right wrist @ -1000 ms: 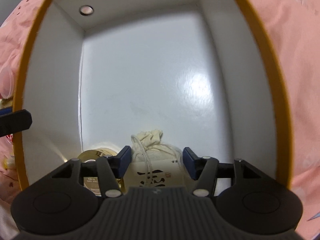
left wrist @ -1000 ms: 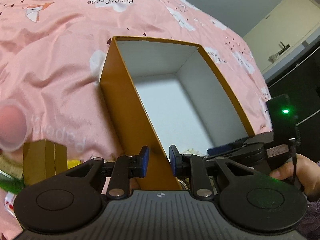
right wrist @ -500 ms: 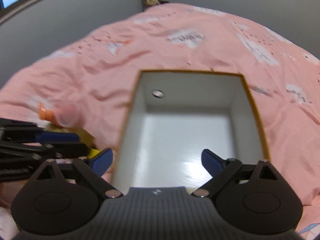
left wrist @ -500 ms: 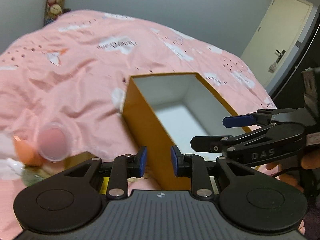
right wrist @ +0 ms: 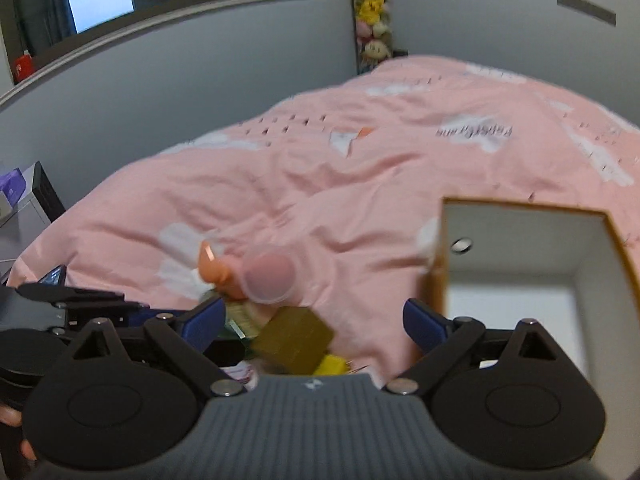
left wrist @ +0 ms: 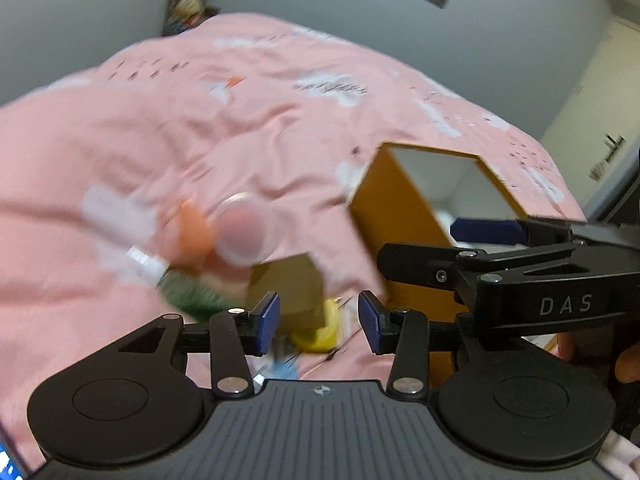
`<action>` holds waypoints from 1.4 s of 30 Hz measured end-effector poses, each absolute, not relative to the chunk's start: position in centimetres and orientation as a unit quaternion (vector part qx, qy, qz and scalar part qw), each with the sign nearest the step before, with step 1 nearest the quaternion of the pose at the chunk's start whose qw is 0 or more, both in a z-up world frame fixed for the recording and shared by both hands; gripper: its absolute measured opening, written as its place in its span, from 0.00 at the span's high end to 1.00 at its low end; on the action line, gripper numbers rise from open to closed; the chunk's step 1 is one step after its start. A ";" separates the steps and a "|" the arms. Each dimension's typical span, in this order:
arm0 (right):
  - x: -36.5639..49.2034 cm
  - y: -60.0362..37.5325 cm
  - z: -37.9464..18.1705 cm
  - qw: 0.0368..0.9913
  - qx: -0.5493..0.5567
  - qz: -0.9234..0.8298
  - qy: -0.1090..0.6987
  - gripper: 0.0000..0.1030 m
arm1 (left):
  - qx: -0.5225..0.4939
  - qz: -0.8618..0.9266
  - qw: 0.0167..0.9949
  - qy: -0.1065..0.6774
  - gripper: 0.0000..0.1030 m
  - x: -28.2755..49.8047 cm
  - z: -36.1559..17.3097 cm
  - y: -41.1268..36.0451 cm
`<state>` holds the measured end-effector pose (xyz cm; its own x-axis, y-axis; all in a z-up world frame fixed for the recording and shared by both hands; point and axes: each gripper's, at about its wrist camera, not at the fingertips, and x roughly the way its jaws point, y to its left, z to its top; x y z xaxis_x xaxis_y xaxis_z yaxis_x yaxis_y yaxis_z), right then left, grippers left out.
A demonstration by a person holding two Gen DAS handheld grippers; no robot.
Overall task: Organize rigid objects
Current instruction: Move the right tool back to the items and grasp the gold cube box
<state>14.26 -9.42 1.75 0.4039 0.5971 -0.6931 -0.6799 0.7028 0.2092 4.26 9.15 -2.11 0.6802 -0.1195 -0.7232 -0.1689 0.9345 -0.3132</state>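
A blurred pile with a gold cube [right wrist: 294,338] is seen beside the orange cardboard box [left wrist: 394,216] on wrinkled pink bedding [right wrist: 320,184]; the left gripper [left wrist: 318,322] and right gripper [right wrist: 314,322] are held apart, empty.

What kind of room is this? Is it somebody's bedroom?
Most likely a bedroom. A pink quilt printed with white clouds covers what looks like a bed, a string of plush toys hangs in the corner of the grey wall, and a door with a handle shows on the left wrist view.

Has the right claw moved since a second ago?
Yes. The right claw has pulled up out of the orange box and swung left toward the gold cube.
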 end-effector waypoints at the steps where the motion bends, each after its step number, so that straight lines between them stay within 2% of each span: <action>1: 14.4 -8.8 1.2 0.832 -0.049 0.381 0.400 0.09 | -0.182 0.019 0.897 0.402 0.51 3.9 -2.3 9.6; 8: 13.9 -6.9 -1.2 0.819 -0.042 0.373 0.434 0.10 | -0.208 0.024 0.882 0.422 0.48 2.2 -3.8 12.2; 10: 13.9 -6.8 -1.7 0.818 -0.046 0.367 0.440 0.13 | -0.211 0.028 0.878 0.429 0.48 2.0 -4.2 12.7; 12: 13.8 -6.5 -2.3 0.814 -0.057 0.364 0.448 0.24 | -0.216 0.032 0.876 0.429 0.48 2.0 -4.4 13.1; 15: 13.7 -6.1 -3.3 0.808 -0.077 0.363 0.457 0.29 | -0.218 0.044 0.878 0.423 0.47 2.2 -4.3 13.6; 21: 14.6 -4.7 -4.9 0.792 -0.103 0.370 0.474 0.29 | -0.230 0.076 0.869 0.432 0.45 3.7 -5.1 13.9; 26: 17.3 -3.8 -6.4 0.774 -0.068 0.367 0.511 0.29 | -0.241 0.117 0.866 0.423 0.40 5.3 -5.6 14.0; 39: 21.2 -1.9 -10.7 0.730 -0.007 0.356 0.584 0.27 | -0.239 0.130 0.865 0.423 0.40 6.8 -6.9 14.4; 42: 21.3 -1.3 -11.4 0.717 -0.002 0.362 0.595 0.33 | -0.241 0.127 0.864 0.423 0.40 6.8 -6.9 14.5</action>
